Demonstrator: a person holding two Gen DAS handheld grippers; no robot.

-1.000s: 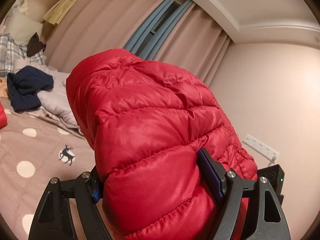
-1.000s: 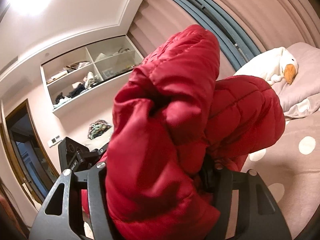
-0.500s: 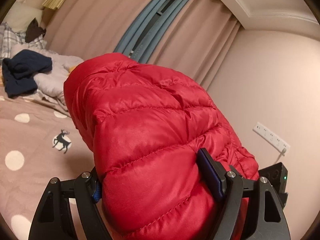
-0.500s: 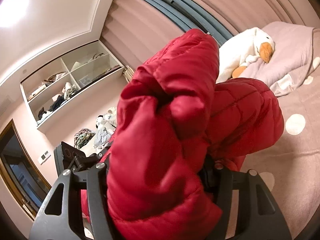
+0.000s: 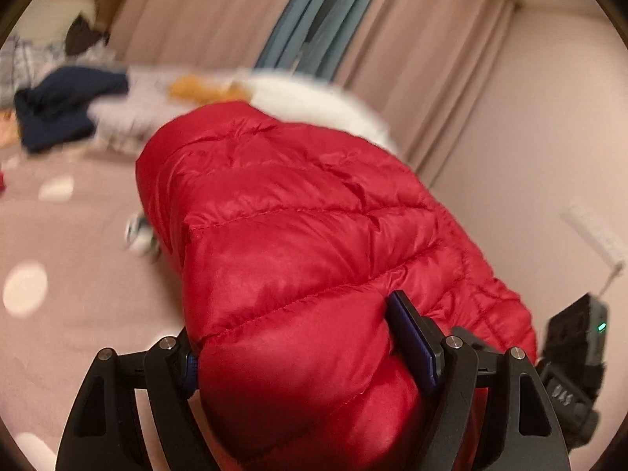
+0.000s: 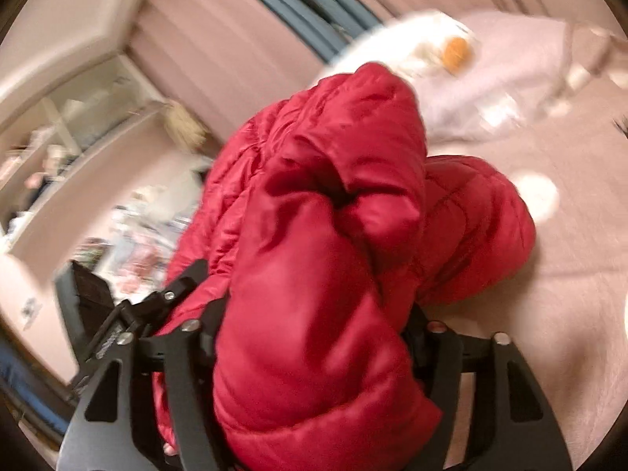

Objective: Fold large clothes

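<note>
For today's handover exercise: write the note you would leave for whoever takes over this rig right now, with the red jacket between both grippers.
Left gripper: shut on the red jacket, a thick bunch of it between the pads.
Right gripper: jaws opening, a bunch of jacket between them.
Jacket: bunched up, carried over the dotted bed; its far end may touch the cover.
Done: jacket picked up with both grippers.
Left: lay it flat on the bed, then fold it. No fold shows yet.

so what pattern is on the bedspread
Pinkish-brown bedspread with pale dots, clearest in the left wrist view.
</note>
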